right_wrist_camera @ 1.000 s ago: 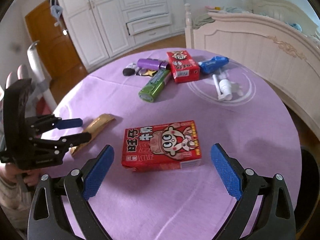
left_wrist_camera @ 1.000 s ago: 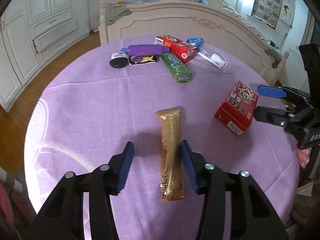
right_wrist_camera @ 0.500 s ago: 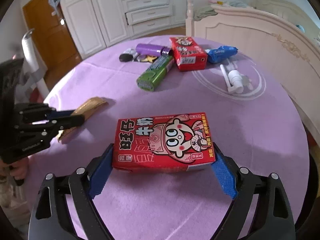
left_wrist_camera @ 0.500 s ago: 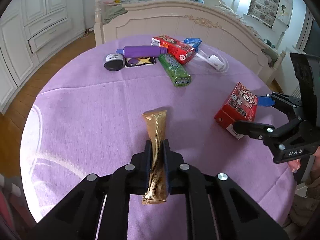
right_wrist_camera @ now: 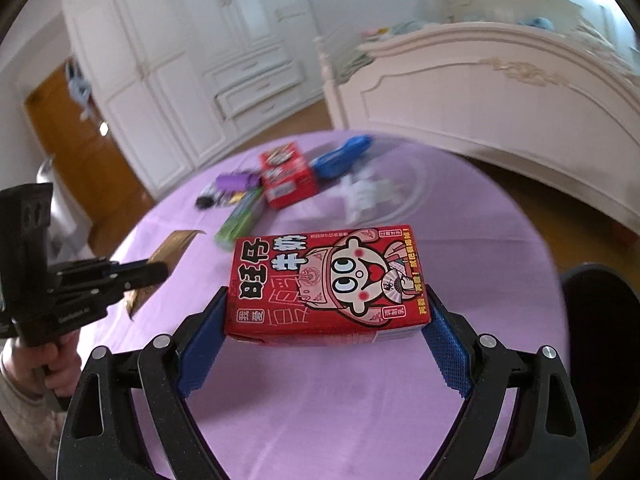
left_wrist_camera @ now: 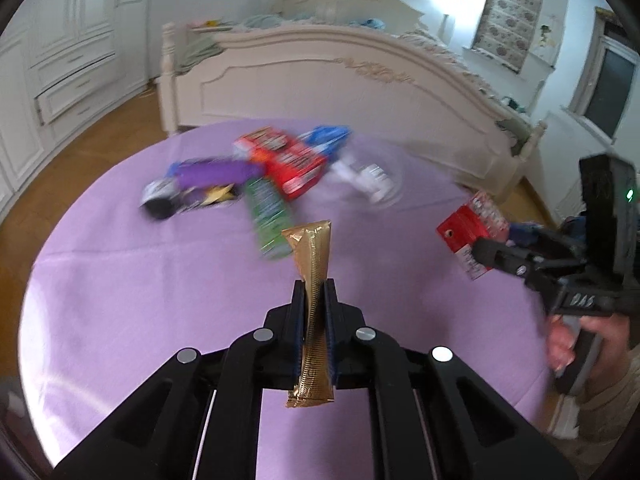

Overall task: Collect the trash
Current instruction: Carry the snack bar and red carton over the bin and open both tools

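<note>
Left wrist view: left tool [left_wrist_camera: 314, 304] clamped on gold wrapper [left_wrist_camera: 311, 276], pads pinching it abt mid-length; top end sticks out fwd, bottom end hangs below the pads. Wrapper looks lifted off the purple counter [left_wrist_camera: 120, 288]. Far side of counter, blurred: a pile w/ red box [left_wrist_camera: 286, 160], purple tube [left_wrist_camera: 212, 172], green pack [left_wrist_camera: 266, 210], blue wrapper [left_wrist_camera: 326, 138], white pump bottle [left_wrist_camera: 366, 178], dark-capped item [left_wrist_camera: 158, 204]. At right, right tool [left_wrist_camera: 486, 240] holds red milk carton [left_wrist_camera: 470, 232] off the counter edge; hand [left_wrist_camera: 568, 344] grips its handle. White bed [left_wrist_camera: 340, 76] behind the counter.

Right wrist view: right tool [right_wrist_camera: 326, 330] clamped on red milk carton [right_wrist_camera: 326, 280], blue pads against its two short ends, cartoon face up, carton raised above the counter [right_wrist_camera: 320, 408]. At left, left tool [right_wrist_camera: 150, 270] shut on gold wrapper [right_wrist_camera: 172, 246], held clear of the cloth, hand [right_wrist_camera: 52, 364] below. Far pile: red box [right_wrist_camera: 286, 174], blue wrapper [right_wrist_camera: 340, 154], green pack [right_wrist_camera: 240, 220], purple tube [right_wrist_camera: 236, 180], white pump bottle [right_wrist_camera: 364, 194], all blurred. Bed [right_wrist_camera: 500, 80] at right, white wardrobe [right_wrist_camera: 192, 72] and brown door [right_wrist_camera: 76, 136] behind. Dark round object [right_wrist_camera: 600, 340] at right counter edge, can't tell what.
</note>
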